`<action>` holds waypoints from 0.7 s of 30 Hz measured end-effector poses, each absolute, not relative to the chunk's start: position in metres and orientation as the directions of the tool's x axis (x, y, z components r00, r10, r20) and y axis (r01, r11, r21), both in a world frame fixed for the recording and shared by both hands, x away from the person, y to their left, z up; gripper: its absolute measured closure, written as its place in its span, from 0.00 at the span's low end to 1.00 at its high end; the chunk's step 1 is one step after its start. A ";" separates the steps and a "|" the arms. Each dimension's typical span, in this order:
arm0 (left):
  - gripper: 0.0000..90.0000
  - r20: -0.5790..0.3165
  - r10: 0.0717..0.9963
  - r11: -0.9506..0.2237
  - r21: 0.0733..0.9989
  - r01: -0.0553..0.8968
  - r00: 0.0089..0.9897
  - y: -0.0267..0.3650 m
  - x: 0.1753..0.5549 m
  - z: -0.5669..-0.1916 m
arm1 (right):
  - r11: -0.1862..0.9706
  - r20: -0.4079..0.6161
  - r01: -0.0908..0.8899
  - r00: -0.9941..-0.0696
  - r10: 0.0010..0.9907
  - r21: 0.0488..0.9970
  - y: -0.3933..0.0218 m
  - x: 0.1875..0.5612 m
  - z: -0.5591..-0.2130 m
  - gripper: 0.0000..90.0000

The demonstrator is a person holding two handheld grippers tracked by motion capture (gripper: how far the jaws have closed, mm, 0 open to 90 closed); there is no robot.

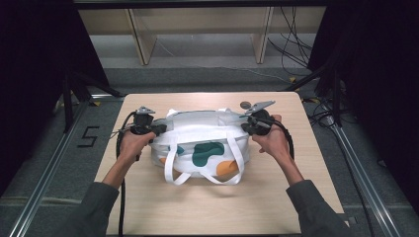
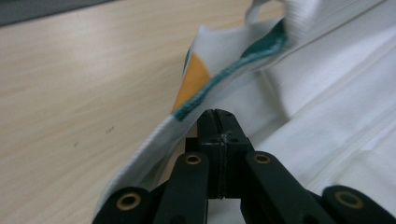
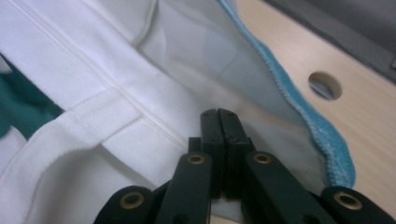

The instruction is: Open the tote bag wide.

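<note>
A white cloth bag [image 1: 207, 143] with green and orange patches lies on the wooden table [image 1: 207, 207], its white strap handles [image 1: 173, 170] draped toward the near side. My left gripper [image 1: 159, 129] is at the bag's left end and my right gripper [image 1: 245, 124] at its right end. In the left gripper view the left gripper [image 2: 217, 113] has its jaws pressed together just under the bag's teal-trimmed edge [image 2: 233, 70]. In the right gripper view the right gripper [image 3: 218, 112] is likewise shut against the white fabric [image 3: 116, 93]. No cloth visibly sits between either pair of jaws.
A round hole [image 3: 324, 85] in the tabletop lies just beyond the bag's teal edge [image 3: 299, 107]. Wooden shelf legs [image 1: 141, 44] and loose cables [image 1: 291, 44] stand behind the table. Metal rails [image 1: 44, 177] run along both sides, and bare tabletop stretches in front of the bag.
</note>
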State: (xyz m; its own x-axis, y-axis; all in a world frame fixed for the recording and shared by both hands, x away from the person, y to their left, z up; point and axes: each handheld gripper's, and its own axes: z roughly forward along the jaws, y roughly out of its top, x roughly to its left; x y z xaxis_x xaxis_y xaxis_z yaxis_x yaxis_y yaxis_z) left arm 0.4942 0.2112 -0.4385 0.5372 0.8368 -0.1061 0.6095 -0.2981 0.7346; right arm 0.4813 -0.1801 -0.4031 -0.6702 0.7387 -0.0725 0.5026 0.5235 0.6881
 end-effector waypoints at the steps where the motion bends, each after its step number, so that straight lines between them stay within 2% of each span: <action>1: 0.99 -0.115 0.837 -0.293 0.732 0.616 0.535 0.213 0.495 -0.443 | 0.525 -0.049 0.520 -0.677 0.734 0.674 -0.182 0.482 -0.411 1.00; 4: 0.99 -0.171 0.833 -0.244 0.740 0.627 0.526 0.217 0.497 -0.453 | 0.522 -0.020 0.536 -0.685 0.729 0.664 -0.181 0.482 -0.430 1.00; 7: 1.00 -0.119 0.837 -0.291 0.730 0.619 0.535 0.213 0.496 -0.450 | 0.530 -0.009 0.554 -0.686 0.727 0.642 -0.176 0.481 -0.447 1.00; 9: 0.99 -0.114 0.839 -0.301 0.718 0.628 0.532 0.212 0.495 -0.446 | 0.535 -0.026 0.547 -0.683 0.730 0.644 -0.175 0.480 -0.445 1.00; 13: 0.98 -0.055 0.813 -0.359 0.736 0.574 0.579 0.210 0.485 -0.429 | 0.522 -0.048 0.518 -0.677 0.734 0.678 -0.179 0.478 -0.423 1.00; 16: 0.97 -0.105 0.789 -0.307 0.785 0.538 0.605 0.199 0.478 -0.411 | 0.484 -0.043 0.461 -0.690 0.722 0.744 -0.174 0.481 -0.397 1.00; 21: 0.97 -0.120 0.753 -0.323 0.789 0.523 0.647 0.173 0.482 -0.405 | 0.499 -0.043 0.438 -0.718 0.694 0.748 -0.146 0.492 -0.390 1.00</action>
